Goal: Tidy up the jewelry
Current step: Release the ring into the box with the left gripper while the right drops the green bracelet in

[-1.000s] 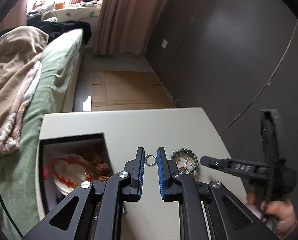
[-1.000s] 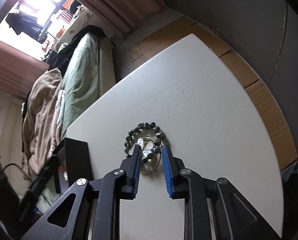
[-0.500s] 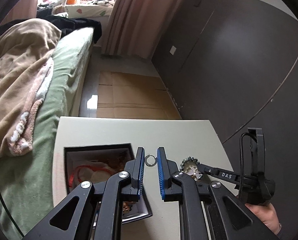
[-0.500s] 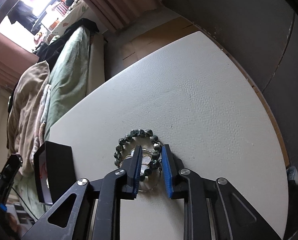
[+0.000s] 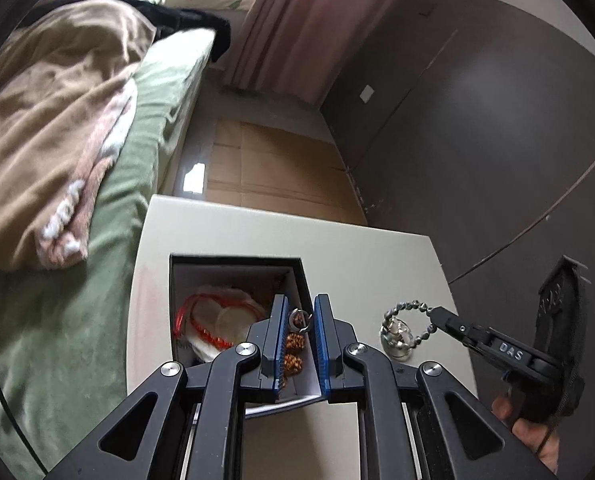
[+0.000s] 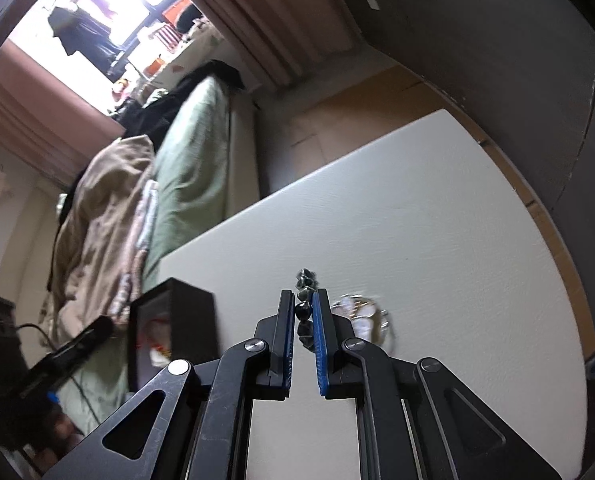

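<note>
My left gripper (image 5: 300, 314) is shut on a small silver ring (image 5: 299, 319) and holds it over the right side of the open black jewelry box (image 5: 233, 259). The box holds a red cord bracelet (image 5: 209, 316) and brown bead pieces (image 5: 293, 342). My right gripper (image 6: 304, 304) is shut on a dark green bead bracelet (image 6: 303, 312) and lifts it off the white table (image 6: 417, 220); it also shows in the left wrist view (image 5: 407, 308). A clear glassy piece (image 5: 395, 338) with thin wire hoops lies under the bracelet, also in the right wrist view (image 6: 357, 312).
The box (image 6: 173, 320) stands at the table's left side by a bed with a green sheet (image 5: 97, 240) and a tan blanket (image 5: 49, 120). A dark wall (image 5: 477, 140) runs along the right. Cardboard (image 5: 265, 168) covers the floor beyond the table.
My left gripper has carried the ring left, from bare table to over the box. My right gripper has closed on the bead bracelet and raised it off the table.
</note>
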`<state>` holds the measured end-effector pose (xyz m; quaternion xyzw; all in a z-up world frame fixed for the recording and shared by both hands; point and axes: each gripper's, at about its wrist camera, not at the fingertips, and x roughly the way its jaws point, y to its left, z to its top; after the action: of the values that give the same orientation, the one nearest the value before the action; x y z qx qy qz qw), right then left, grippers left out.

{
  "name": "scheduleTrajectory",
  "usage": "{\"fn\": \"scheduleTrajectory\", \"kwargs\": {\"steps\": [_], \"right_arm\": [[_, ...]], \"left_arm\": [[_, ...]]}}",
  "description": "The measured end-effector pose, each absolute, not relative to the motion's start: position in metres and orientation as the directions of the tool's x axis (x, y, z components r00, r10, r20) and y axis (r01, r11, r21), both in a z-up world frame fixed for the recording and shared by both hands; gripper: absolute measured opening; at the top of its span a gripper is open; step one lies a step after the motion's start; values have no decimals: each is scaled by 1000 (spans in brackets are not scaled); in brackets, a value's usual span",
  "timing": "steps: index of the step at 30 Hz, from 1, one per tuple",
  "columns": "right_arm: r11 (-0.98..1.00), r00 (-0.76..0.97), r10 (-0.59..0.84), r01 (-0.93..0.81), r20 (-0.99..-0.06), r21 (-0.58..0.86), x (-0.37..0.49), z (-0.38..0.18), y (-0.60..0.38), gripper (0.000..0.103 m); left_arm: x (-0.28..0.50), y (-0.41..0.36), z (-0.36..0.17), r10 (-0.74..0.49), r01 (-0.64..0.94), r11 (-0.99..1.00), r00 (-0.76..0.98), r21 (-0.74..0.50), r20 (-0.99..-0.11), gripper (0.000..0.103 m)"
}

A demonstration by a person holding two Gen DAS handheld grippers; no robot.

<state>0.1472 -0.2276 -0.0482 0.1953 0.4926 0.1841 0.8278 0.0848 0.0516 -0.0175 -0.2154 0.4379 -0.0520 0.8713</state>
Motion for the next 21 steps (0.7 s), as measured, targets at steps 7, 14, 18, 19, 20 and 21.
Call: {"fn": "scheduleTrajectory", "kwargs": {"steps": [7, 14, 18, 19, 20, 21], "right_arm": [[815, 466, 559, -156, -686, 558, 134, -35, -218, 11], [739, 461, 656, -230, -598, 634, 124, -24, -201, 11], [695, 449, 706, -287, -548, 659, 118, -17, -181, 11], [682, 444, 719, -300, -535, 667, 117, -15, -176, 11], [669, 439, 732, -314, -522, 674, 116, -14, -171, 11], [658, 434, 742, -326, -511, 679, 115, -12, -166, 11]], "left_arm": [[75, 63, -14, -265, -125, 891, 637, -436, -724, 85], [67, 78, -6, -242, -148, 888, 655, -435, -716, 85], [63, 87, -4, -222, -166, 889, 660, -427, -718, 85], [63, 89, -3, -218, -167, 890, 662, -425, -717, 85], [62, 92, -3, -215, -169, 891, 663, -422, -717, 85], [62, 93, -2, -212, -170, 891, 663, -420, -718, 85]]}}
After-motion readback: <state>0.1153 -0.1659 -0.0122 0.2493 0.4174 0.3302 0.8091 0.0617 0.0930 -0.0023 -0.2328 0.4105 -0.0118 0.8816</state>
